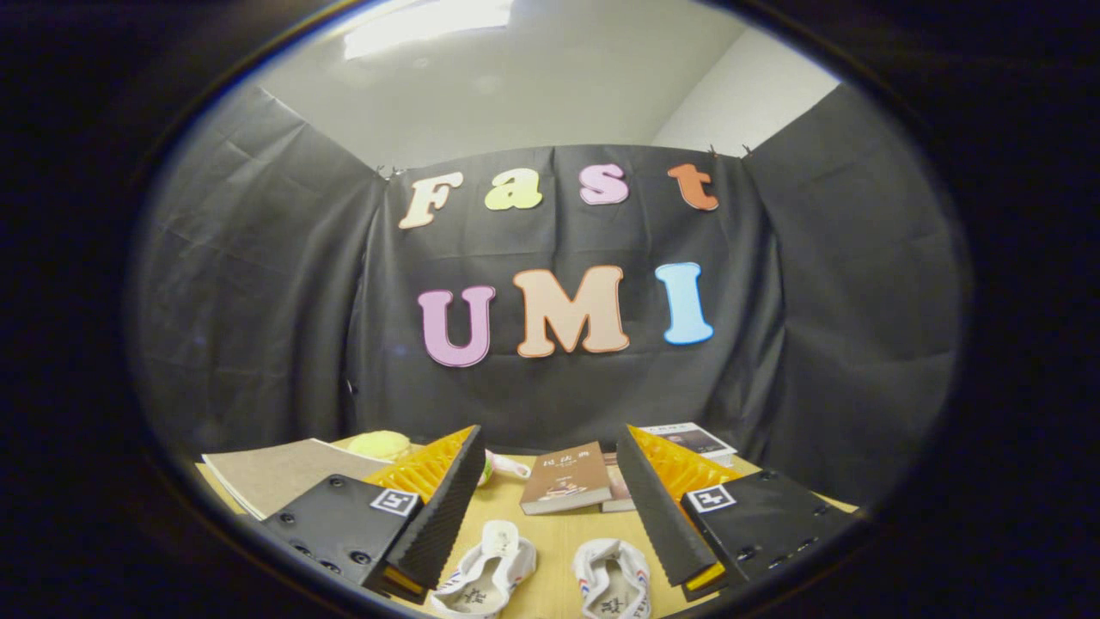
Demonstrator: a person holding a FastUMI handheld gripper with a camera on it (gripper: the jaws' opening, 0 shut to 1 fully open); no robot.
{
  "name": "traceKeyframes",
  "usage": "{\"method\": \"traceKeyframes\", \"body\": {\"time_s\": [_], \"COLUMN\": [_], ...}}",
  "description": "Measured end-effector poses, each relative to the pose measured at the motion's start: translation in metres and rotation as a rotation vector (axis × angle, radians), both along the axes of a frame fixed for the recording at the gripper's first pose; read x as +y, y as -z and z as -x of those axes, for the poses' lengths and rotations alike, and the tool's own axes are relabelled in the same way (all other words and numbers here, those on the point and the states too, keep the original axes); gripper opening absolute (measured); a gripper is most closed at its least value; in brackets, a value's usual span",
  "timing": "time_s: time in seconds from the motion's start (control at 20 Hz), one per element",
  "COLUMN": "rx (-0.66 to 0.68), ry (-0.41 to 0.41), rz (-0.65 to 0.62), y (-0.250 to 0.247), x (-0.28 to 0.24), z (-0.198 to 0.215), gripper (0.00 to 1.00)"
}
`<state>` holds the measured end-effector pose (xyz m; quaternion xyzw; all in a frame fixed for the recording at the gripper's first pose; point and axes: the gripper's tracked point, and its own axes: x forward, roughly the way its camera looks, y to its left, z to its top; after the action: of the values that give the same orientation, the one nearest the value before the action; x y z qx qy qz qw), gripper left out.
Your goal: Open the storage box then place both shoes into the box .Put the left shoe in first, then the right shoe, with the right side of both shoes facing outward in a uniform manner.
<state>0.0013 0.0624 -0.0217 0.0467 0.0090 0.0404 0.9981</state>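
Two small white shoes lie side by side on the wooden table (554,537), low between my fingers. The left-hand shoe (486,572) and the right-hand shoe (612,578) both show their openings upward and have striped trim on the sides. My gripper (550,443) is open wide and held above the table, with nothing between its fingers. One finger (443,507) stands left of the shoes and the other finger (662,507) stands right of them.
A brown book (565,488) lies just beyond the shoes, with another book (612,490) beside it and a magazine (696,440) further right. A grey folder (284,473) lies at the left. Behind the left finger are a yellow-green ball (378,444) and a small white item (507,466).
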Motion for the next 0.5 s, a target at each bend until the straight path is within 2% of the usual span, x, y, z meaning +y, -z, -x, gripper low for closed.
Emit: {"method": "traceKeyframes", "body": {"time_s": [0.2, 0.5], "rx": [0.051, 0.191], "ry": [-0.018, -0.147], "rz": [-0.165, -0.634], "y": [0.014, 0.050], "x": [0.021, 0.076], "z": [0.002, 0.019], "gripper": [0.97, 0.97]}}
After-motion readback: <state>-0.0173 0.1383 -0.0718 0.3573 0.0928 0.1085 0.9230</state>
